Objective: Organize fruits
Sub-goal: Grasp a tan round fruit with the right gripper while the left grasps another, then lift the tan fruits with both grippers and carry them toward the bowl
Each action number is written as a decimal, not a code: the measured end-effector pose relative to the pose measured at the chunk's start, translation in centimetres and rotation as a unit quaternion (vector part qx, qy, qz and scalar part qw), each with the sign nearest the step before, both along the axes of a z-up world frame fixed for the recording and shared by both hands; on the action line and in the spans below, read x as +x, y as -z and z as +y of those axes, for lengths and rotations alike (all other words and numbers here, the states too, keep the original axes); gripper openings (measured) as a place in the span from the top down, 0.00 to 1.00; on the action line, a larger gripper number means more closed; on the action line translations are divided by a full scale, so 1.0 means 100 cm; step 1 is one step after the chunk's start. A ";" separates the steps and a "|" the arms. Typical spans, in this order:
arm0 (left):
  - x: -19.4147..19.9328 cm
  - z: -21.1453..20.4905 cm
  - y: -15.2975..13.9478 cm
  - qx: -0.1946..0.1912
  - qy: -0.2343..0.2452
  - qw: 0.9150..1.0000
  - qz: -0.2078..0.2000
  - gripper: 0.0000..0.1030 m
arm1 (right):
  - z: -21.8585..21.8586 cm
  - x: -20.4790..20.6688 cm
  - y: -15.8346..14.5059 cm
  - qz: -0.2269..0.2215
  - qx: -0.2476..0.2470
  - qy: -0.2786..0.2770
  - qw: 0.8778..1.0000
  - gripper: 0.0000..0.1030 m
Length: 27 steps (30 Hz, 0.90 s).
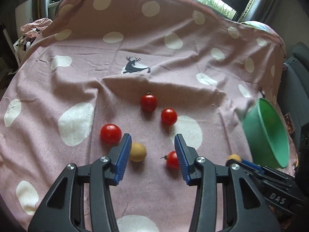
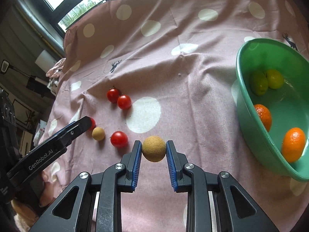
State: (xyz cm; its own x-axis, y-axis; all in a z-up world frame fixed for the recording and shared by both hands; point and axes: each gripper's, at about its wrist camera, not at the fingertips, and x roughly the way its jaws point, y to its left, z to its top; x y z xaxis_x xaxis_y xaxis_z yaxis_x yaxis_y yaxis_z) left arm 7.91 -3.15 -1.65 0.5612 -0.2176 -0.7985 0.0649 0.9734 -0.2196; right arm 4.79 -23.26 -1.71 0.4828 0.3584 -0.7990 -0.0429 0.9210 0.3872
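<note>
My right gripper [image 2: 154,147] is shut on a round tan fruit [image 2: 154,148], held above the cloth to the left of the green bowl [image 2: 289,104]. Two limes [image 2: 258,83] and two oranges [image 2: 293,144] lie in that bowl. My left gripper [image 1: 152,141] hangs open over the loose fruit with nothing pressed between its pads. A second tan fruit [image 1: 137,152] sits just inside its left finger. A red tomato [image 1: 171,160] is partly hidden behind its right finger. Other tomatoes [image 1: 110,133] [image 1: 148,102] [image 1: 169,116] lie beyond.
A pink cloth with white spots [image 1: 81,89] covers the whole surface and rises in a fold at the back. The green bowl [image 1: 270,127] stands near the cloth's right edge. Windows and dark furniture surround the cloth.
</note>
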 end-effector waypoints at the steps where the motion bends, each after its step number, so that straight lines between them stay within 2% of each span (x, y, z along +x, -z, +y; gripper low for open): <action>1: 0.002 0.002 0.001 0.005 -0.008 1.000 0.003 0.57 | -0.003 0.001 0.000 0.004 0.011 -0.001 1.000 0.73; 4: 0.005 0.009 0.005 -0.022 -0.011 1.000 0.005 0.57 | -0.006 0.000 0.000 0.003 0.019 0.003 1.000 0.73; 7: 0.008 0.006 0.011 -0.010 -0.016 1.000 0.013 0.59 | -0.006 -0.002 0.001 0.003 0.020 0.002 1.000 0.73; 14: 0.014 0.002 0.027 -0.009 -0.020 0.999 0.032 0.64 | -0.005 -0.004 0.002 0.002 0.029 -0.002 1.000 0.73; 20: 0.018 0.011 0.039 -0.046 -0.039 0.997 0.053 0.66 | -0.004 -0.004 0.003 0.007 0.036 -0.003 0.999 0.73; 22: 0.016 0.009 0.039 -0.032 -0.040 0.998 0.047 0.75 | -0.004 -0.004 0.004 0.005 0.033 -0.002 0.999 0.73; 27: 0.013 0.012 0.039 -0.030 -0.041 0.998 0.043 0.74 | -0.003 -0.003 0.006 0.009 0.033 -0.002 0.999 0.73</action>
State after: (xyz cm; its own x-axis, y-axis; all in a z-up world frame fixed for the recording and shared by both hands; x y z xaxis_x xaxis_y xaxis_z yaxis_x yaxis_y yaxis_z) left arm 9.19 -1.99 -5.54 0.5091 -0.2215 -0.8317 -0.0367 0.9598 -0.2781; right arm 4.47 -23.59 -2.26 0.4670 0.4133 -0.7817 -0.0397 0.8930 0.4484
